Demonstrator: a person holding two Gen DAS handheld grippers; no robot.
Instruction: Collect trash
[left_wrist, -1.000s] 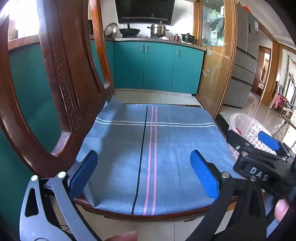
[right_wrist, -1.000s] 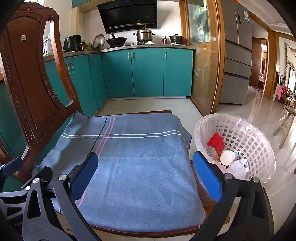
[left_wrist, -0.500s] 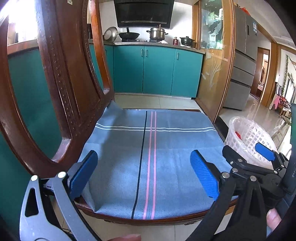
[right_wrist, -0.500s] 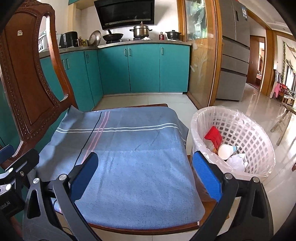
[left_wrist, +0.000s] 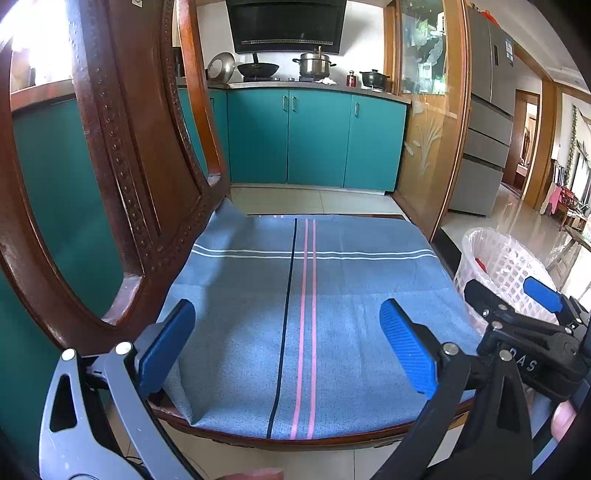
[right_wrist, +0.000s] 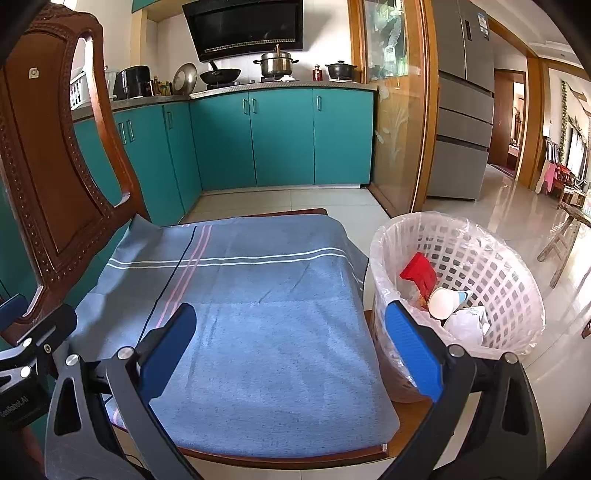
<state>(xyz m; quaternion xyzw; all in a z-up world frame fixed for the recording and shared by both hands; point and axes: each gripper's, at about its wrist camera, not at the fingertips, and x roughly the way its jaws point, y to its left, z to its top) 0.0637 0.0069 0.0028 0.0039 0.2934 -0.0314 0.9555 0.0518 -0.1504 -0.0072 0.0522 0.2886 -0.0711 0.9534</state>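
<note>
right wrist: trash basket (right_wrist: 517, 280) just beside empty, spread tongs (right_wrist: 295, 345)

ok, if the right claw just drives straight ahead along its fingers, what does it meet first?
Probably the blue towel on the chair seat. The right claw is open and empty, aimed slightly down across the towel. The white trash basket sits off to its right, out of that line. Depth is uncertain through the fisheye.

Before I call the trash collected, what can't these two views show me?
- Basket bottom, right wrist: hidden under the red packet, paper cup and crumpled paper.
- Basket interior, left wrist: blocked by the right gripper.
- Floor under the chair: covered by the blue cloth.
</note>
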